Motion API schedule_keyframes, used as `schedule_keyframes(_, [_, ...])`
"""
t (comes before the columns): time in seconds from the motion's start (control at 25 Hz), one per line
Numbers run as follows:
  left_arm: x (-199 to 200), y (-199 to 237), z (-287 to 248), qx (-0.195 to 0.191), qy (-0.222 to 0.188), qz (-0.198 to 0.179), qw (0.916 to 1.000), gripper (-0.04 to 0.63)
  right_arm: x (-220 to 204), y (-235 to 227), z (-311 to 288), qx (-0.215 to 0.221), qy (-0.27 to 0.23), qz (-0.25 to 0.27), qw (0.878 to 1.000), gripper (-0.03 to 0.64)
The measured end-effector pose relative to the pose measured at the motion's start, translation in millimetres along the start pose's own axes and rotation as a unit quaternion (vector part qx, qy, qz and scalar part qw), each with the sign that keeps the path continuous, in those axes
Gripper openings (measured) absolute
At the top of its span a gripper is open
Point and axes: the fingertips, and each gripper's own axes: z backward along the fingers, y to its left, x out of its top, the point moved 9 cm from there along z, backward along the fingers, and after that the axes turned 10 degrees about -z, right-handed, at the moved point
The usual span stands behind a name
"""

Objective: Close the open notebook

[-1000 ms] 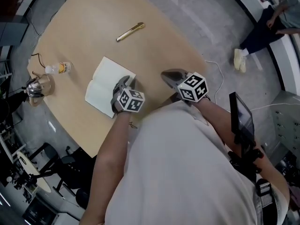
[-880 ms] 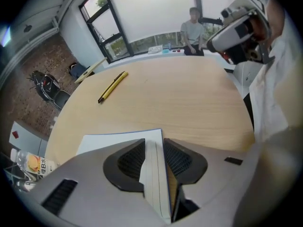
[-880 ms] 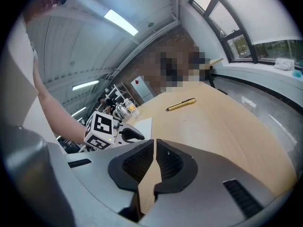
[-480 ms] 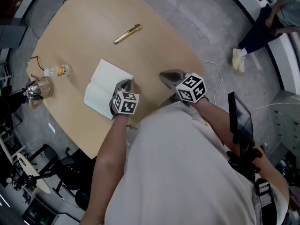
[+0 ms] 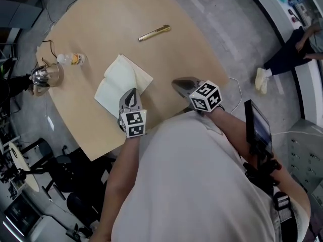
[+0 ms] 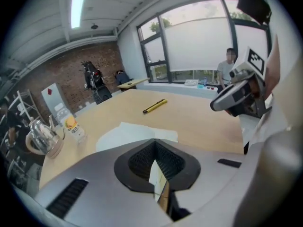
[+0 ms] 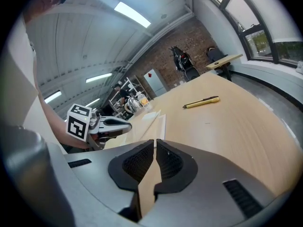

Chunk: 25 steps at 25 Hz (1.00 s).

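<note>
The open notebook [image 5: 117,82] lies with white pages up near the front edge of the wooden table [image 5: 101,24]. My left gripper [image 5: 130,98] is shut on the edge of its near-right leaf, which is lifted off the table and stands tilted. In the left gripper view that thin leaf [image 6: 156,175] sits between the closed pads of the left gripper [image 6: 155,151], with the rest of the notebook [image 6: 135,132] flat beyond. My right gripper [image 5: 182,84] hangs shut and empty over the table's front right edge, apart from the notebook [image 7: 152,121].
A yellow pen [image 5: 155,33] lies on the far side of the table. A small bottle [image 5: 74,59] and a metal kettle [image 5: 46,75] with a cable stand at the left edge. A person [image 5: 290,54] sits by the windows. Chairs stand below the table's left side.
My left gripper went from open over the notebook's right page to shut on that leaf's edge, then rose and rolled, lifting the leaf. The right gripper shifted slightly.
</note>
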Motion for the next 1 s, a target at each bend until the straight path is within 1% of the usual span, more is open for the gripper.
schedule_keyframes(0.16, [-15.1, 11.4, 31.0, 0.042, -0.009, 0.055, 0.9976, 0.004, 4.4, 10.2, -14.8, 0.021, 0.017, 0.018, 0.999, 0.028])
schedule_keyframes(0.24, [-27.1, 15.5, 44.9, 0.061, -0.010, 0.089, 0.9941, 0.003, 4.9, 16.1, -22.5, 0.032, 0.026, 0.027, 0.999, 0.028])
schedule_keyframes(0.32, [-40.4, 19.0, 56.4, 0.079, -0.010, 0.131, 0.9883, 0.003, 4.3, 21.2, -30.4, 0.042, 0.037, 0.035, 0.998, 0.028])
schedule_keyframes(0.48, [-69.6, 20.3, 75.9, 0.111, 0.001, 0.214, 0.9705, 0.003, 2.3, 31.9, -45.1, 0.061, 0.060, 0.052, 0.995, 0.028])
schedule_keyframes(0.64, [-99.0, 12.8, 90.3, 0.137, 0.024, 0.280, 0.9500, 0.003, 3.4, 42.9, -53.9, 0.082, 0.084, 0.073, 0.990, 0.028])
schedule_keyframes(0.76, [-123.7, 9.0, 91.9, 0.144, 0.050, 0.331, 0.9311, 0.003, 6.3, 49.1, -61.9, 0.089, 0.103, 0.090, 0.987, 0.028])
schedule_keyframes(0.84, [-140.3, 7.3, 85.3, 0.143, 0.073, 0.362, 0.9182, 0.003, 9.7, 49.6, -70.2, 0.086, 0.112, 0.104, 0.985, 0.029])
schedule_keyframes(0.88, [-148.4, 5.9, 80.6, 0.139, 0.087, 0.373, 0.9130, 0.003, 11.2, 48.8, -75.2, 0.082, 0.115, 0.110, 0.984, 0.029])
schedule_keyframes(0.92, [-155.9, 4.2, 76.1, 0.135, 0.102, 0.379, 0.9099, 0.003, 12.5, 47.1, -80.6, 0.074, 0.119, 0.113, 0.984, 0.029])
schedule_keyframes(0.96, [-162.2, 2.6, 72.6, 0.131, 0.119, 0.376, 0.9095, 0.005, 13.7, 44.0, -86.6, 0.061, 0.121, 0.111, 0.985, 0.030])
schedule_keyframes(1.0, [-167.0, 1.5, 70.8, 0.130, 0.133, 0.367, 0.9117, 0.005, 14.9, 39.6, -93.0, 0.046, 0.122, 0.103, 0.986, 0.032])
